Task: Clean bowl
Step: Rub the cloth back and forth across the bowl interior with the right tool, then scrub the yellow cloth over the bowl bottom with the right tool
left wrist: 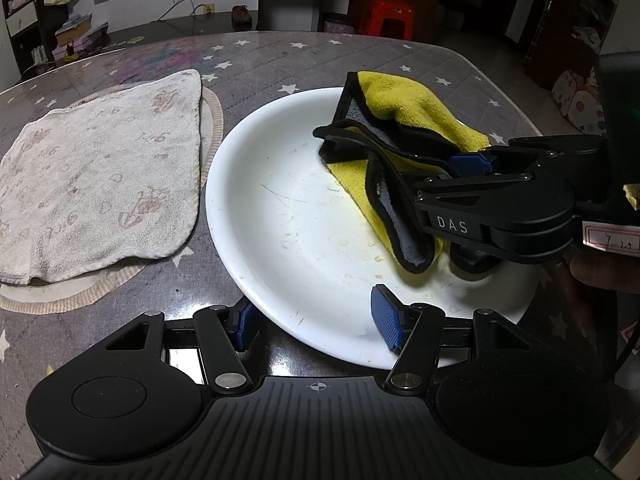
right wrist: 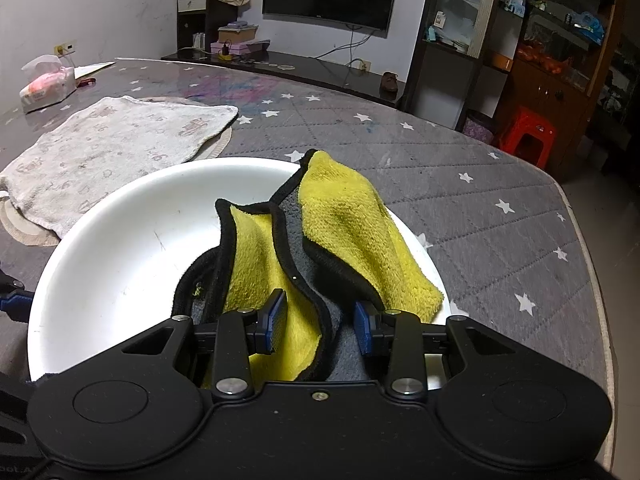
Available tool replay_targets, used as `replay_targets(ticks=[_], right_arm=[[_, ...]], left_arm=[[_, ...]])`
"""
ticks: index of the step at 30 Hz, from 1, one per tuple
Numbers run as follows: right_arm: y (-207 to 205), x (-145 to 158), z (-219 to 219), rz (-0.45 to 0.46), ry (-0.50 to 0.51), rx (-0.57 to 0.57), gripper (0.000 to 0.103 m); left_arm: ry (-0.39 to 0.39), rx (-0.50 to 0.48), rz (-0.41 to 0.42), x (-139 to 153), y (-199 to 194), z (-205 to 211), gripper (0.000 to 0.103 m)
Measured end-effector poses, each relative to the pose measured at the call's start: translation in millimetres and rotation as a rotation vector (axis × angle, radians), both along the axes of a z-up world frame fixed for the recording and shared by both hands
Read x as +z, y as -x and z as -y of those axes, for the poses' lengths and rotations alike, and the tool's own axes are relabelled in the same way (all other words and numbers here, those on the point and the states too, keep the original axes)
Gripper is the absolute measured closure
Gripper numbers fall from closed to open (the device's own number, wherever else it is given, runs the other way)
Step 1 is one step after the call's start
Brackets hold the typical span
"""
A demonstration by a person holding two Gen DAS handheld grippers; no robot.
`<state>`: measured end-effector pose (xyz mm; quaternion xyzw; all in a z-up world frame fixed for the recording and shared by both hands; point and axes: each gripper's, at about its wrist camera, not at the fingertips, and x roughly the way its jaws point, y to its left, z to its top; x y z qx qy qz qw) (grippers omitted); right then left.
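We steady the white bowl (left wrist: 320, 216), set near the table's (left wrist: 460, 64) right edge, with the left gripper (left wrist: 316, 320), its fingers spread astride the near rim. The right gripper (right wrist: 320, 326) grasps the yellow cloth (right wrist: 344, 220) inside the bowl, positioned to wipe the specks there. A white towel (left wrist: 100, 172) lies toward the table's left edge.

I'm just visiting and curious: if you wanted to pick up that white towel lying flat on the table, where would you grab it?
Probably the white towel's near corner, coming from the bowl side. It lies flat, so its middle offers nothing to pinch, while that corner overhangs the round mat beneath and looks slightly lifted.
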<state>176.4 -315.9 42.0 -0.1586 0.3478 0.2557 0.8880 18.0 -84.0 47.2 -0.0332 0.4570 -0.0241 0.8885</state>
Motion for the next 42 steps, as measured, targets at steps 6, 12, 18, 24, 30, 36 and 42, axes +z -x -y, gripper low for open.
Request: replay_targets(ticks=[6,12,18,24,30,36,42], right_arm=[[7.4,0.6,4.4,-0.004,0.003,-0.004,0.065],[17.4,0.8,8.2,-0.005,0.001,-0.008,0.064],[25.2,2.1,9.9,-0.008,0.009,0.001,0.064],[30.0,3.3,10.0,-0.008,0.018,0.011,0.063],[32.5,4.9,8.0,-0.019,0.031,0.029,0.054],[35.8,6.0,7.0,-0.026,0.039,0.048,0.049],[34.3,6.0,7.3,-0.031,0.039,0.057,0.049]], left_arm=[[-0.001,-0.001,0.003,-1.1,-1.7,-0.9,0.043],[0.000,-0.001,0.007,-2.3,0.4,-1.3,0.043],[-0.002,-0.002,0.009,-2.6,0.5,-1.1,0.043],[-0.001,-0.003,0.007,-2.2,0.1,-1.2,0.043],[-0.002,-0.004,0.007,-1.3,0.9,-0.2,0.043],[0.004,-0.003,0.008,-1.8,1.3,-2.8,0.043],[0.002,-0.006,0.005,-2.1,-0.5,-4.3,0.043]])
